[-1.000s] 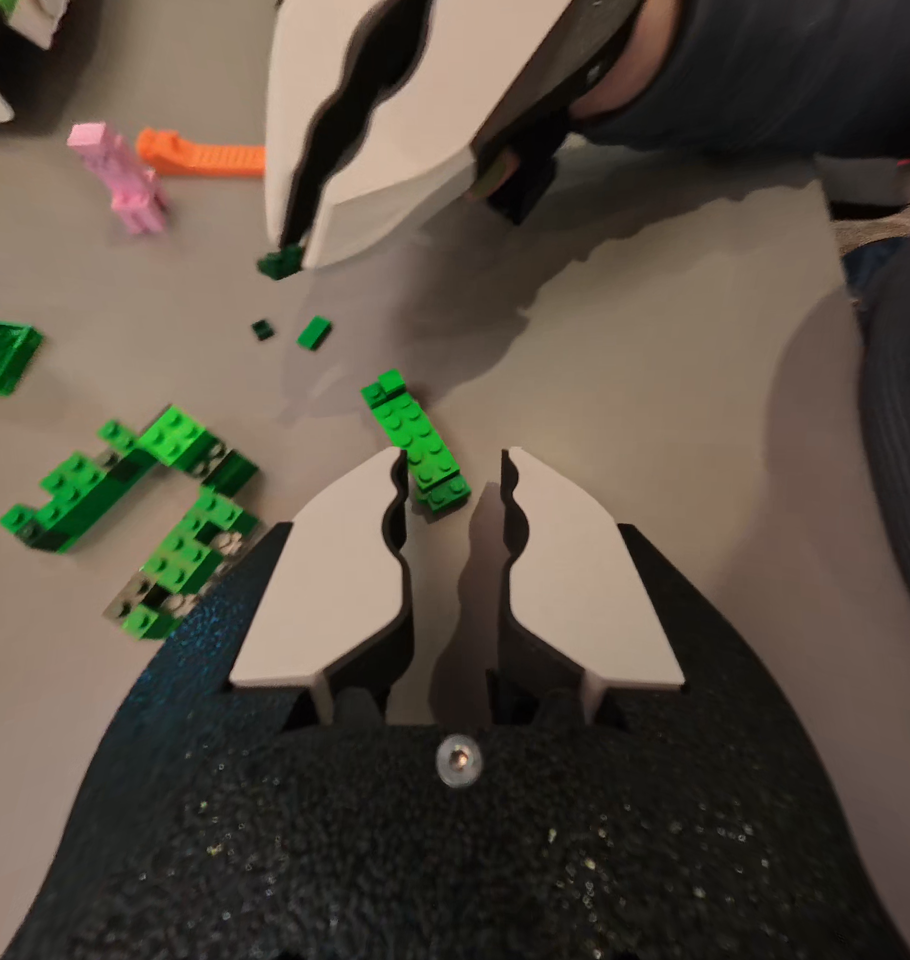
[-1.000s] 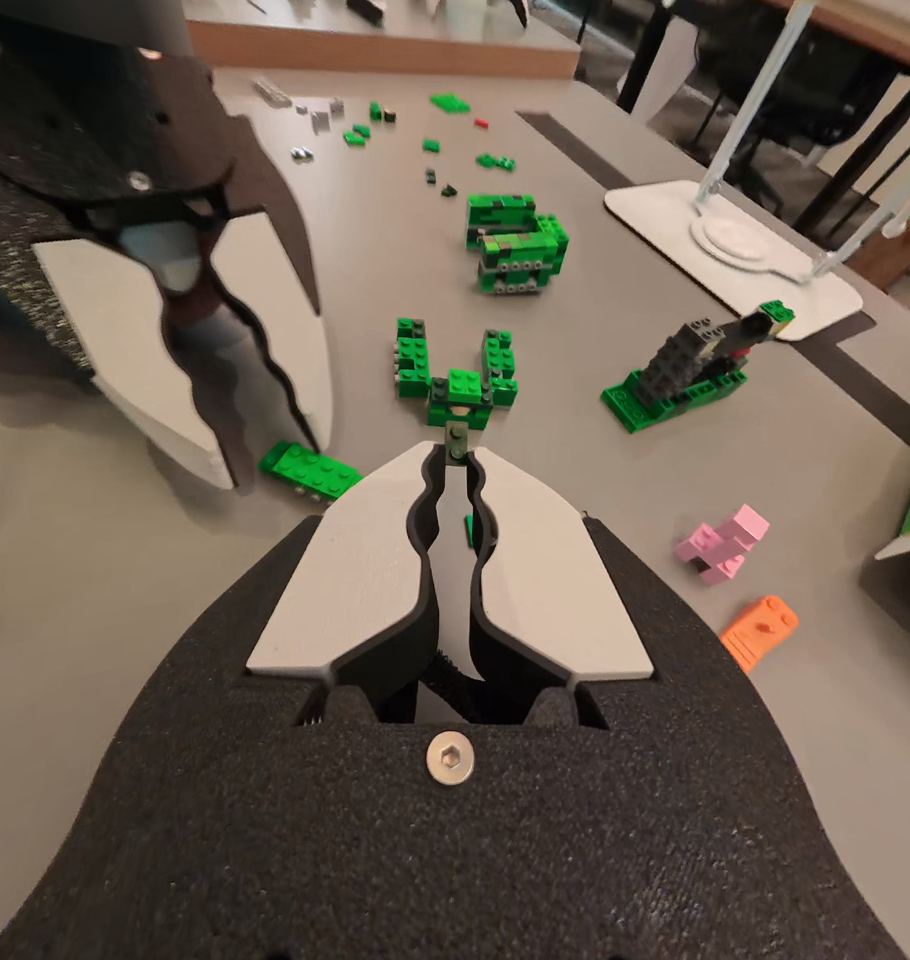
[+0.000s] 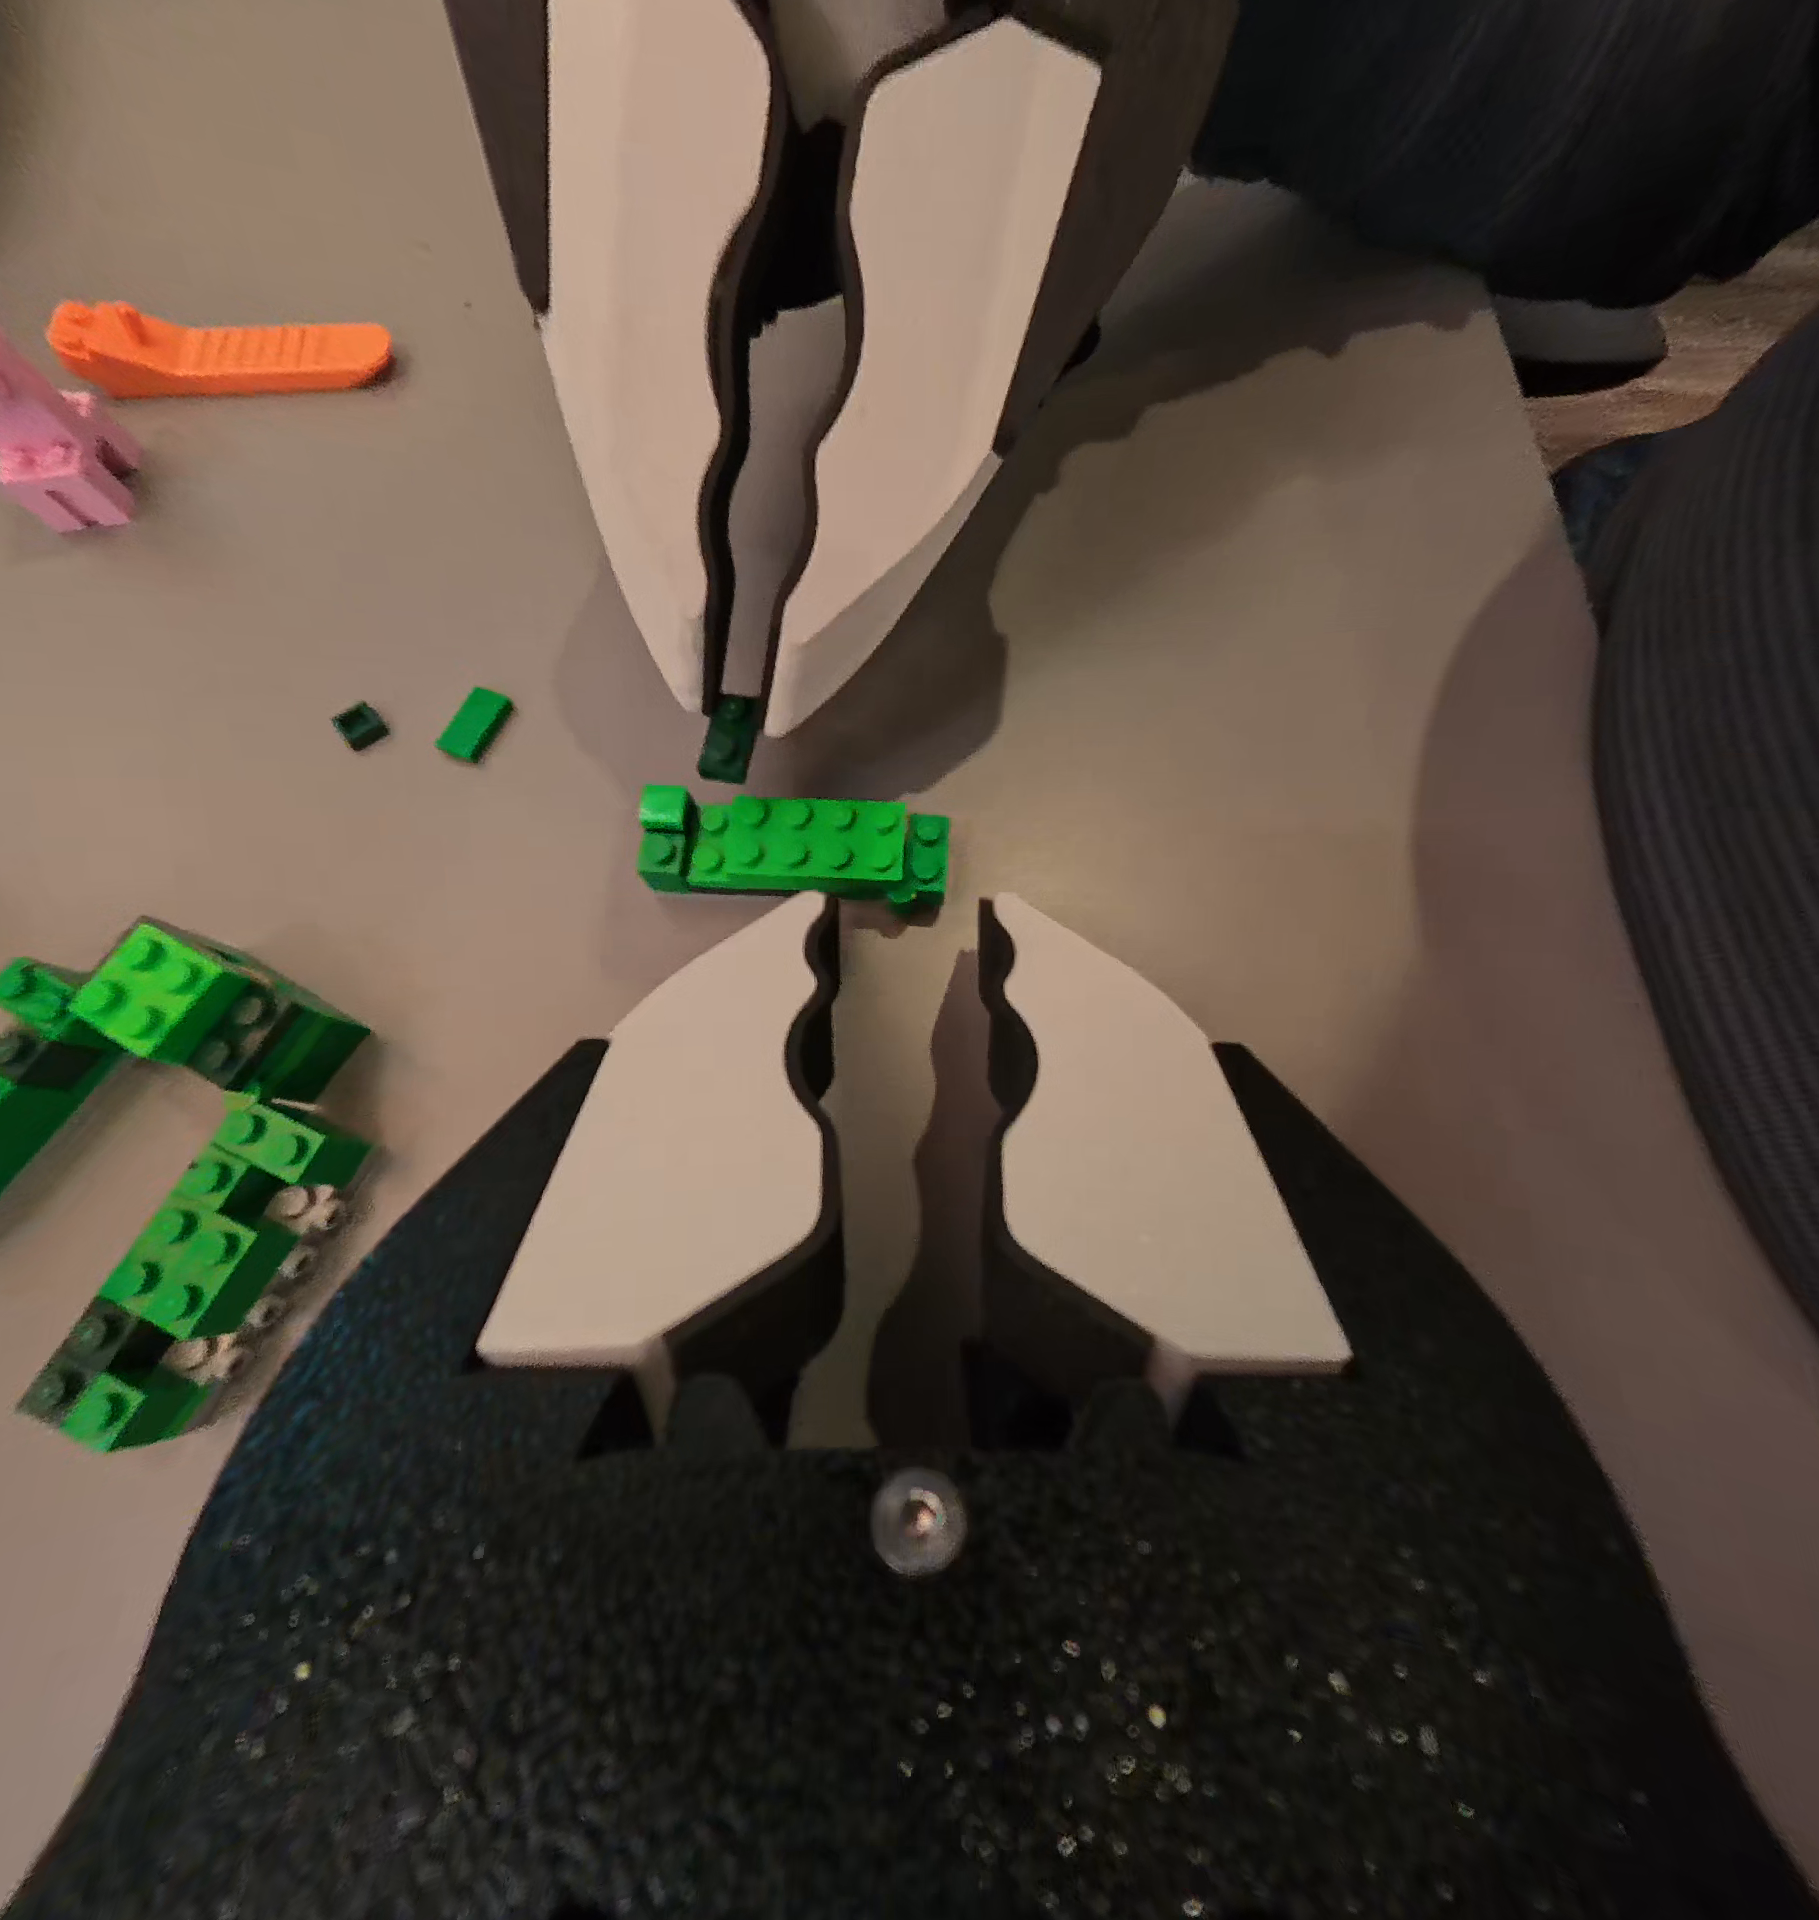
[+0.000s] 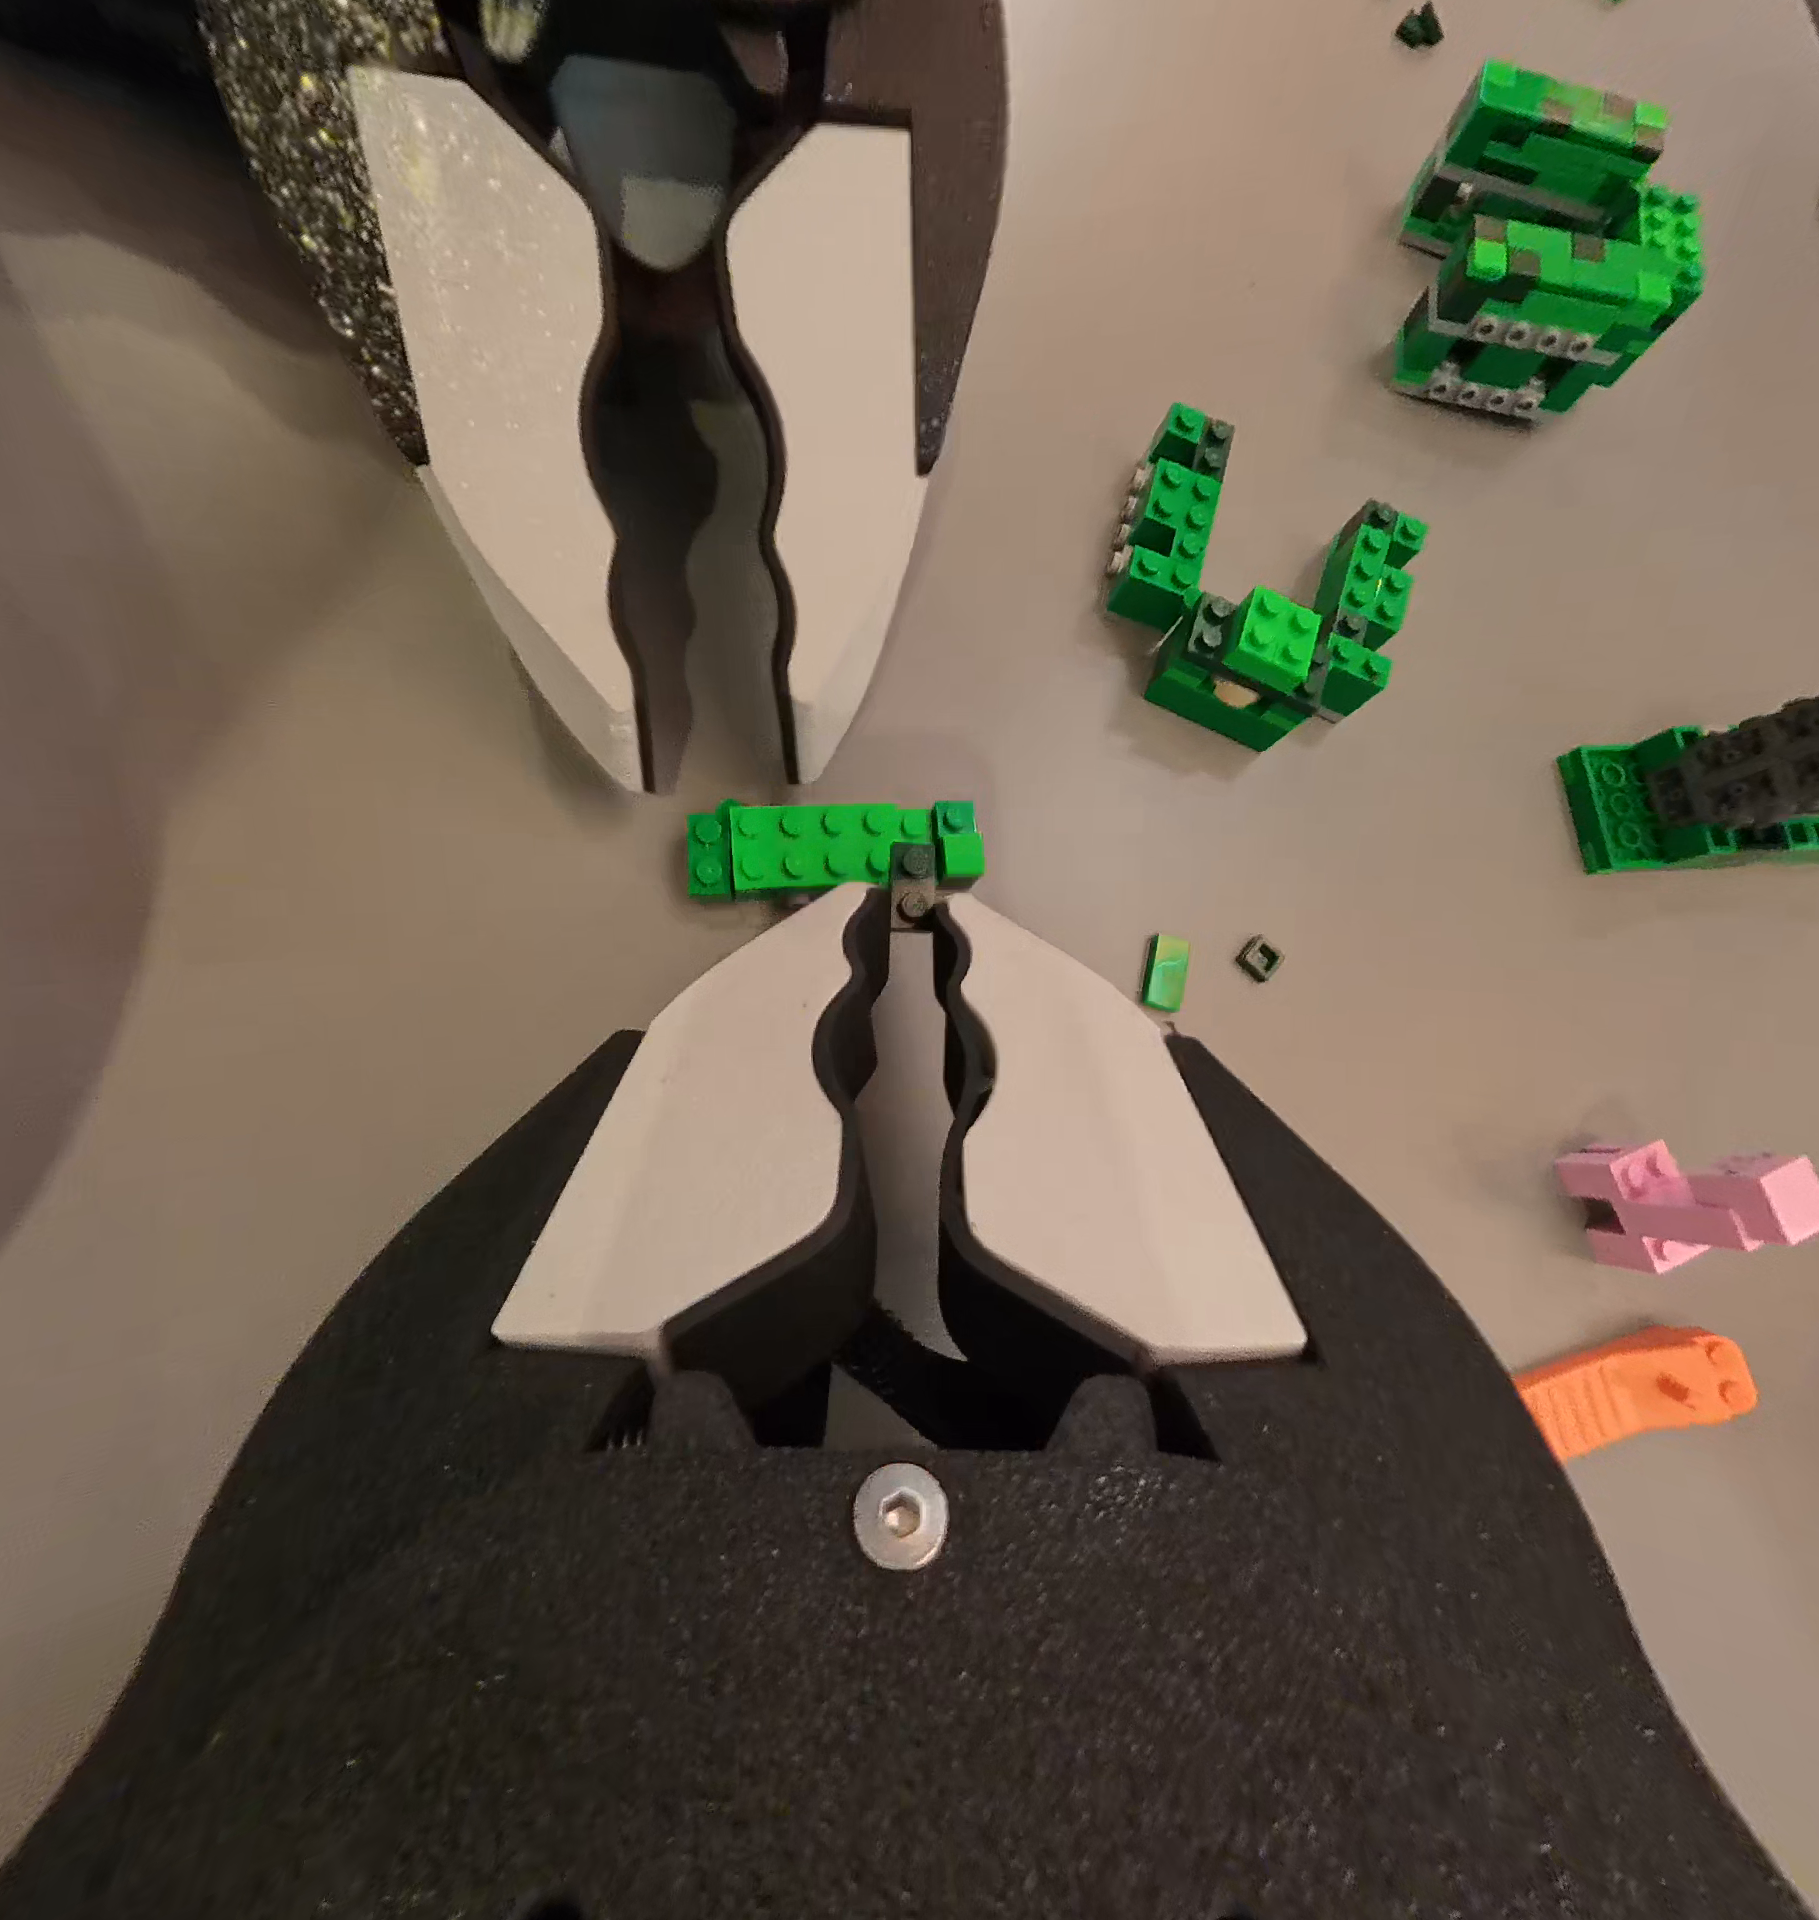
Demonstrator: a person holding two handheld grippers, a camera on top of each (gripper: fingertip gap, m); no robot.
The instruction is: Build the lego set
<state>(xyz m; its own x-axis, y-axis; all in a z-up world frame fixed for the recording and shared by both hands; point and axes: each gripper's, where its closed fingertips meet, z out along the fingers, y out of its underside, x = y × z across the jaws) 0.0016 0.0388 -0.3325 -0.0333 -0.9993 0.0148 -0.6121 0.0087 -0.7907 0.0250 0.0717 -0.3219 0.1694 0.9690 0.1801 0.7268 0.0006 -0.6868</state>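
Observation:
A bright green brick assembly (image 3: 796,847) lies flat on the grey table, also seen in the right wrist view (image 4: 832,847). My left gripper (image 3: 907,909) is open and empty, with its tips right at one long side of the assembly. My right gripper (image 4: 910,904) is shut on a small dark green plate (image 4: 913,883). It holds the plate at the opposite side of the assembly, near one end. In the left wrist view the right gripper (image 3: 741,707) comes down from above with the plate (image 3: 728,743) sticking out of its tips. The left gripper (image 4: 723,779) faces it.
A U-shaped green build (image 3: 157,1143) (image 4: 1269,623), a pink figure (image 3: 43,436) (image 4: 1694,1205) and an orange brick separator (image 3: 219,348) (image 4: 1643,1382) lie to one side. Two small loose green pieces (image 3: 474,722) (image 3: 359,725) lie near. A blocky green build (image 4: 1549,249) and a dark grey build (image 4: 1715,790) stand farther off.
Both grippers have closed in on the green assembly from opposite sides. My right gripper has carried the dark green plate over to it. The left gripper stays open.

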